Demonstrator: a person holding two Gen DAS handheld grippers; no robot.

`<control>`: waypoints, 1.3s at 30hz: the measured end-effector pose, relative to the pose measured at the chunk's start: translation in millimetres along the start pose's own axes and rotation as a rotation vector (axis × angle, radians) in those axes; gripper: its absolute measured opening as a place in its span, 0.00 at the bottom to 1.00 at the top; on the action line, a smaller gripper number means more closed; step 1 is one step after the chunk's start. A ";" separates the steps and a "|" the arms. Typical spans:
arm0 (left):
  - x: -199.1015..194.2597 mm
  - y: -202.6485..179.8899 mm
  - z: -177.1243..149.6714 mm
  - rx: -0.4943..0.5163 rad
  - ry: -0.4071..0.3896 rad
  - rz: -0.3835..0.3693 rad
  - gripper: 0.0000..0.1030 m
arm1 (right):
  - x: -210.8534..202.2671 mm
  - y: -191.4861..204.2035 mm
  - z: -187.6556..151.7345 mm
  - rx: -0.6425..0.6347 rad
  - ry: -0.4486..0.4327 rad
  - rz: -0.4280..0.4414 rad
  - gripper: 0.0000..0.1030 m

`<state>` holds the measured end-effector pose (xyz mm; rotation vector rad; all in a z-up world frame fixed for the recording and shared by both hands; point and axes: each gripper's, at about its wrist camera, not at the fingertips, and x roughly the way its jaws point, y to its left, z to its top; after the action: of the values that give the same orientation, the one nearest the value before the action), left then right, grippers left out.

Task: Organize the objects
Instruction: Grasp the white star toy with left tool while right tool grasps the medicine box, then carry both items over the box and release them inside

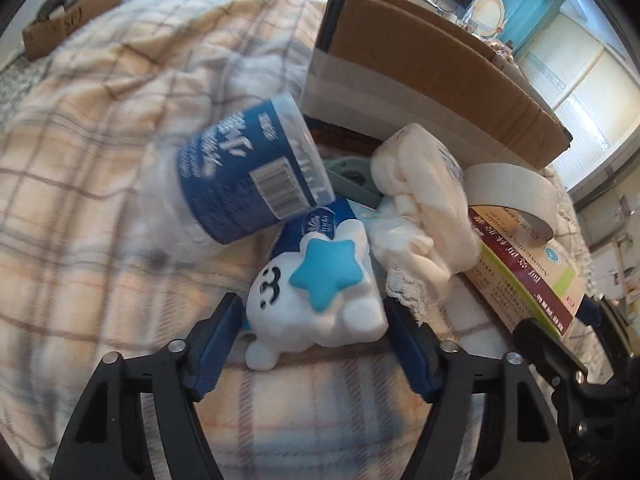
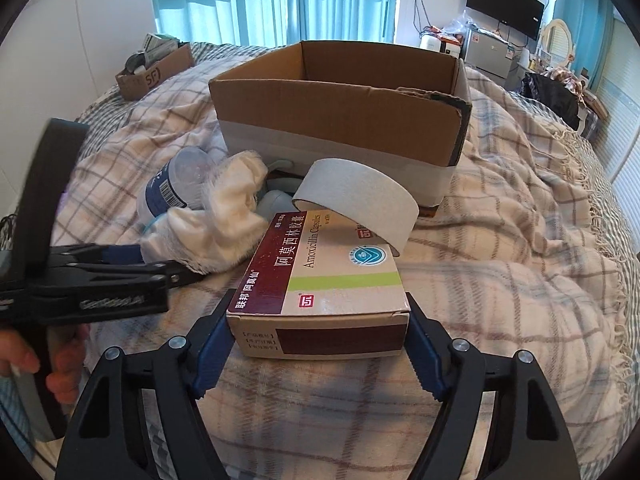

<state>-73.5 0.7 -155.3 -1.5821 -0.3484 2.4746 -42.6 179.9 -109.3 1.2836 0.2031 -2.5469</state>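
A pile of objects lies on a plaid bed in front of an open cardboard box [image 2: 340, 112]. My left gripper [image 1: 314, 320] is open around a white toy with a blue star [image 1: 316, 304]; its fingers flank the toy. A blue-labelled plastic bottle [image 1: 248, 176], a white cloth [image 1: 420, 200] and a roll of tape [image 1: 516, 196] lie beyond. My right gripper [image 2: 318, 328] is open with its fingers on either side of a medicine box [image 2: 328, 276], touching or nearly touching its sides. The tape roll [image 2: 360, 196] leans on that box.
The cardboard box also shows in the left wrist view [image 1: 432, 72]. A smaller cardboard box [image 2: 156, 70] with items sits at the far left of the bed. The left gripper [image 2: 120, 276] shows at the left of the right wrist view. A desk with a monitor [image 2: 506, 0] stands behind.
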 end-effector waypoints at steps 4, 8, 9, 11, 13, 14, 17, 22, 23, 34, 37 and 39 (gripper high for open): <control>-5.8 -6.1 -2.3 0.036 -0.016 0.010 0.65 | -0.8 -0.3 0.8 -0.004 0.001 0.005 0.73; -16.6 -12.8 -6.5 0.052 -0.033 0.031 0.65 | -7.6 1.9 1.0 -0.007 -0.015 0.010 0.73; -21.5 -15.0 -8.1 0.058 -0.040 0.035 0.65 | -10.9 2.5 1.0 -0.009 -0.022 0.009 0.73; -32.1 -18.8 -11.0 0.070 -0.057 0.046 0.65 | -20.7 4.4 2.3 -0.014 -0.043 0.006 0.73; -45.3 -23.4 -13.5 0.081 -0.086 0.057 0.65 | -31.1 5.7 4.3 -0.016 -0.067 0.003 0.73; -51.8 -25.9 -13.4 0.085 -0.097 0.059 0.65 | -37.3 6.3 5.7 -0.016 -0.081 0.000 0.73; -72.4 -28.2 -16.0 0.094 -0.143 0.075 0.65 | -54.7 8.5 8.0 -0.017 -0.117 -0.001 0.72; -95.5 -32.4 -14.2 0.104 -0.201 0.092 0.65 | -82.4 13.9 6.8 -0.019 -0.171 0.001 0.72; -102.5 -34.8 -15.9 0.106 -0.215 0.095 0.65 | -88.1 15.0 6.1 -0.018 -0.181 0.003 0.72; -149.9 -59.7 6.0 0.157 -0.341 0.109 0.65 | -150.1 14.3 26.1 -0.015 -0.336 -0.011 0.72; -157.5 -69.0 22.9 0.177 -0.372 0.110 0.65 | -162.0 11.8 44.7 -0.029 -0.383 -0.032 0.72; -160.6 -74.6 37.1 0.189 -0.387 0.111 0.65 | -167.4 8.5 59.4 -0.035 -0.410 -0.043 0.72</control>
<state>-38.3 23.8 20.7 -1.0755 -0.0741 2.7987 9.4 188.1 60.6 0.7267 0.1876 -2.7588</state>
